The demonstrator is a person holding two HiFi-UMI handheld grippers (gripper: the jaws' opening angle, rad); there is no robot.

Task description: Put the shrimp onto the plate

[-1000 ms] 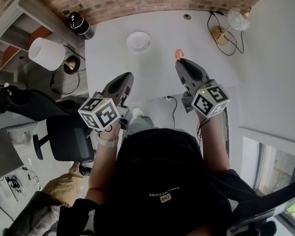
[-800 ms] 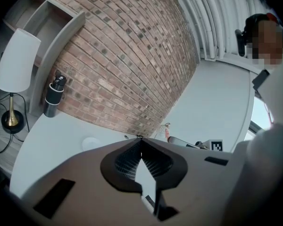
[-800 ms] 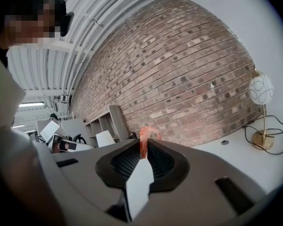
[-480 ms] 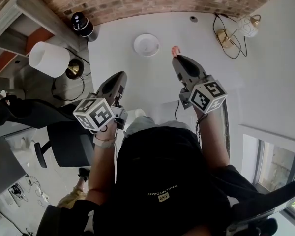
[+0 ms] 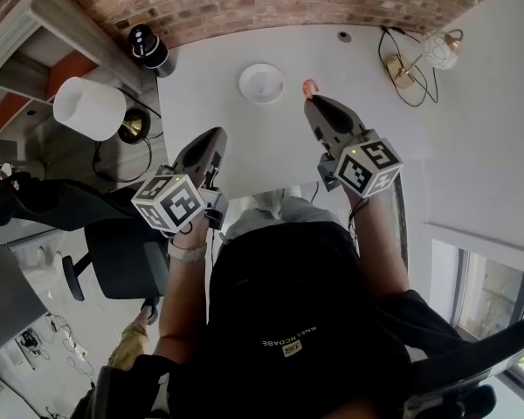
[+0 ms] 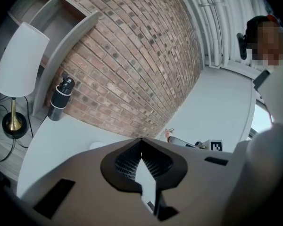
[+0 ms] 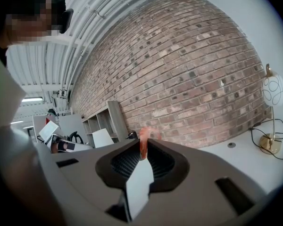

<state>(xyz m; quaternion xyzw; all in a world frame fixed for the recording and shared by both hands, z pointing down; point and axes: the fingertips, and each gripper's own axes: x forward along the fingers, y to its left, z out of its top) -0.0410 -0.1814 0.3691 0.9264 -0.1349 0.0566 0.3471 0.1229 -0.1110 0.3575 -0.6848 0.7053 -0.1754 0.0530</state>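
A pink-orange shrimp (image 5: 311, 87) sticks out of the tip of my right gripper (image 5: 313, 101), which is shut on it above the white table. In the right gripper view the shrimp (image 7: 144, 145) rises from between the closed jaws. A small round white plate (image 5: 262, 83) lies on the table just left of the shrimp. My left gripper (image 5: 217, 138) hangs near the table's front edge, shut with nothing in it; in its own view the jaws (image 6: 141, 142) meet at the tip.
A black bottle (image 5: 147, 47) stands at the table's back left corner. A brass lamp with a white globe (image 5: 437, 47) and its cable lies at the back right. A floor lamp (image 5: 89, 108) and office chair (image 5: 122, 243) stand left of the table. Brick wall behind.
The right gripper with the shrimp has shifted slightly toward the far side of the table, nearer the plate. The left gripper has stayed about where it was.
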